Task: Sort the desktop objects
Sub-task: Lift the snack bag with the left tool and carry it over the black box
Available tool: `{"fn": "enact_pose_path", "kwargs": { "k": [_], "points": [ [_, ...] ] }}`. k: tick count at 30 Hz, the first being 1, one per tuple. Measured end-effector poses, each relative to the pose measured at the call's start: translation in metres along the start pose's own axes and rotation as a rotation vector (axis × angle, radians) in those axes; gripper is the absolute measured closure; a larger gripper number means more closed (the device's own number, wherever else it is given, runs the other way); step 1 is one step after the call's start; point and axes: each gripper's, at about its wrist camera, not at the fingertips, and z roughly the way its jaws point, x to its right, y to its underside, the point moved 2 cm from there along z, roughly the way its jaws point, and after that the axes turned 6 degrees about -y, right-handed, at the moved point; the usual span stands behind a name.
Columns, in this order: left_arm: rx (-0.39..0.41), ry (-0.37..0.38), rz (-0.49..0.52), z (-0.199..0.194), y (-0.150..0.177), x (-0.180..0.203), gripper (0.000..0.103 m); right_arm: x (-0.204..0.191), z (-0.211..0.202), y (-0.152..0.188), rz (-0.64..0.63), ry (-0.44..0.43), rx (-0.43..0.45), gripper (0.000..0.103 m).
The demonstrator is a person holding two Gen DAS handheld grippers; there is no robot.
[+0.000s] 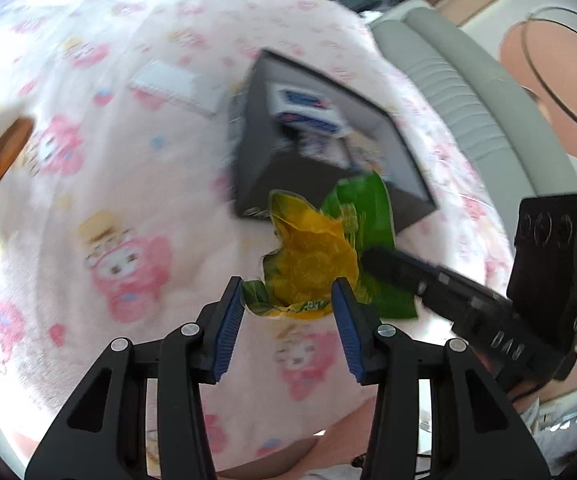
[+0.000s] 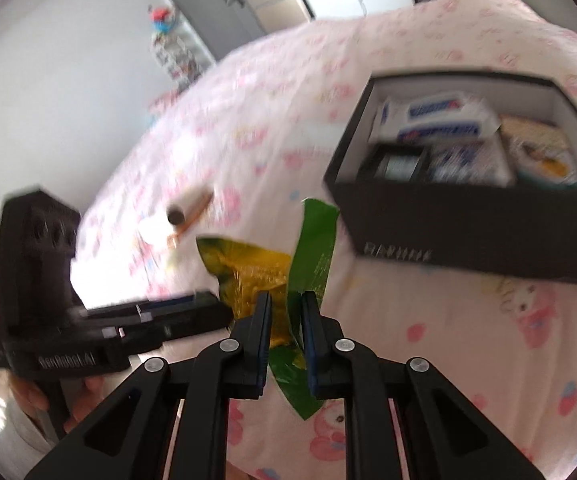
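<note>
A green and yellow snack bag (image 1: 316, 256) hangs above the pink patterned cloth, just before the black box (image 1: 256, 160). My right gripper (image 2: 286, 320) is shut on the bag (image 2: 256, 276) and holds it up; it shows from the right in the left wrist view (image 1: 408, 276). My left gripper (image 1: 288, 304) is open, its blue pads on either side of the bag's lower edge, not pinching it. The black box (image 2: 468, 224) holds several packets and small boxes.
A brown and white tube (image 2: 188, 212) lies on the cloth left of the bag; it also shows at the left edge (image 1: 0, 152). A white flat box (image 1: 168, 84) lies beyond. A grey padded seat edge (image 1: 468, 100) runs along the right.
</note>
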Motion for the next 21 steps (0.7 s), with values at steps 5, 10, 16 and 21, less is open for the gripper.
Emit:
{"fn": "enact_pose_path", "kwargs": {
  "k": [5,10,16,21],
  "points": [
    [0.024,0.046,0.037,0.008,-0.027,0.029,0.059,0.008,-0.031,-0.026,-0.016,0.032,0.09,0.091],
    [0.05,0.066,0.11,0.027,-0.069,0.063,0.059,0.028,-0.046,-0.047,-0.008,0.1,0.131,0.091],
    [0.04,0.029,0.198,0.064,-0.115,0.101,0.058,0.065,-0.054,-0.076,0.032,0.18,0.163,0.091],
    [0.009,0.011,0.187,0.098,-0.137,0.107,0.058,0.102,-0.043,-0.094,0.089,0.182,0.181,0.091]
  ]
}}
